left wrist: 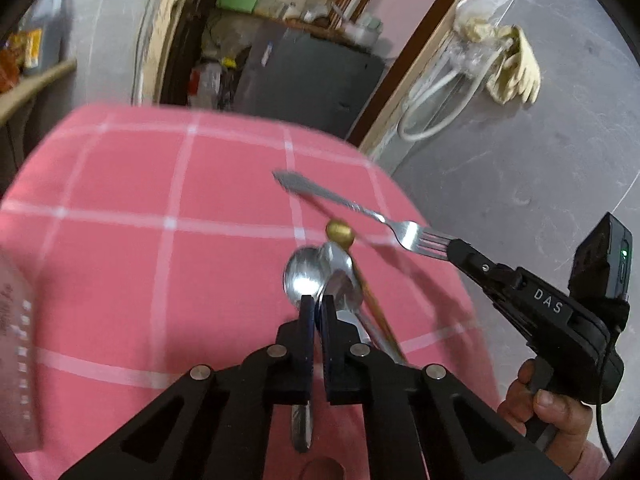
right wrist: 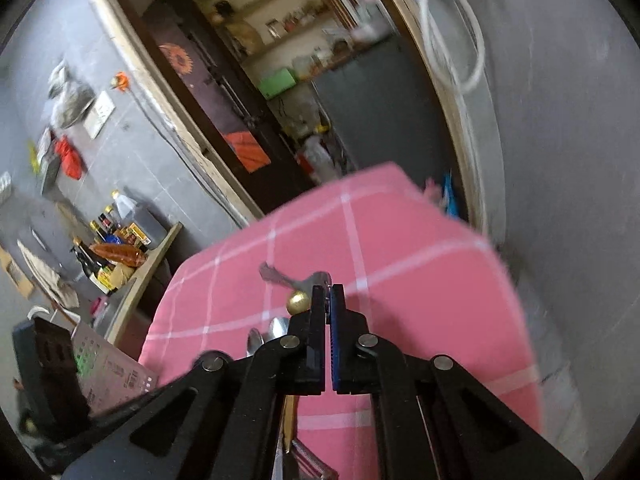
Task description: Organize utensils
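You've got a fork pinched in your right gripper, a spoon clamped in your left gripper; both lifted off the pink worktop, nothing sorted yet.

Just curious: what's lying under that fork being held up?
Under the fork is the pink checked tablecloth, with spoons nearby. Whatever the cloth covers is hidden.

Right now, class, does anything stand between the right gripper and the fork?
Nothing visible does. The right gripper is already shut on the tines of the fork, whose handle juts out over the pink cloth.
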A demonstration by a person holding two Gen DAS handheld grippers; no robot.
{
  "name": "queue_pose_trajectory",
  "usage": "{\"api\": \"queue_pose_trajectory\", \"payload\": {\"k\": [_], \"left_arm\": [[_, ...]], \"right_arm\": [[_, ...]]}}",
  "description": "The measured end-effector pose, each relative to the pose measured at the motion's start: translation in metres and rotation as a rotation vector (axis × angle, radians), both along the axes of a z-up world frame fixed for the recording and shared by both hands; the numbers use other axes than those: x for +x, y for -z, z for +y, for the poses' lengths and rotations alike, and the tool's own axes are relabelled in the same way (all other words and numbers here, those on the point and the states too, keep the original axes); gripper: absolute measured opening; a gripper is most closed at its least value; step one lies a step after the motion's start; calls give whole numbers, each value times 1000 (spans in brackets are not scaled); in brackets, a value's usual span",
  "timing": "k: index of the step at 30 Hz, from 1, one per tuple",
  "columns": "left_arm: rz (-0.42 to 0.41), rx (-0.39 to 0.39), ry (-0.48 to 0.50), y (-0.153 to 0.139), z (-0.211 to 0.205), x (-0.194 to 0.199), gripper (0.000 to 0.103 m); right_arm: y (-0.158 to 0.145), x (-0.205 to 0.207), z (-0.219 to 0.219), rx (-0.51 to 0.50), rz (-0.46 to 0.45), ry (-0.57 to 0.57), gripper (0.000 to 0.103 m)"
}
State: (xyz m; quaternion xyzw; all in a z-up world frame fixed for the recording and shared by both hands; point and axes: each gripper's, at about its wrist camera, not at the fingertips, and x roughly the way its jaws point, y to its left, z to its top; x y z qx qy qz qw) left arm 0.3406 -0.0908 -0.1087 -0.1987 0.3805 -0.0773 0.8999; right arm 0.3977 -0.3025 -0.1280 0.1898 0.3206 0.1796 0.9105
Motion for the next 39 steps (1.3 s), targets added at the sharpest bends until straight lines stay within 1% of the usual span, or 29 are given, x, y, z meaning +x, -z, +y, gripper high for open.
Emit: {"api": "queue_pose_trajectory", "payload": {"k": [5, 11, 15, 19, 24, 25, 26, 28, 31, 34, 39], "left_arm": [[-88, 45, -54, -35, 7, -19, 3], [-190, 123, -110, -83, 13, -42, 3], [-228, 132, -133, -112, 21, -53, 3], [-276, 129, -151, -144, 31, -64, 3], [-347, 129, -191, -184, 60, -83, 3], [-359, 133, -201, -191, 67, -86, 3], [-374, 142, -214, -198, 75, -90, 3], [-405, 173, -247, -210, 94, -100, 3], [-441, 210, -296, -220, 118, -113, 3], [-471, 282, -353, -225, 144, -124, 3], [-488, 337, -423, -223, 175, -129, 3]], "right_arm": [[-40, -7, -4, -65, -74, 14, 2], [-83, -26, -10, -132, -150, 33, 2], [-112, -41, -8, -147, -188, 46, 2], [-144, -58, 1, -164, -245, 45, 2], [-191, -75, 26, -177, -318, 1, 2], [-196, -79, 31, -180, -327, -8, 2], [-207, -83, 41, -187, -346, -28, 2], [-219, -93, 57, -201, -376, -60, 2], [-236, -106, 82, -223, -418, -110, 2], [-247, -118, 109, -249, -449, -161, 2], [-252, -130, 145, -274, -478, -217, 2]]}}
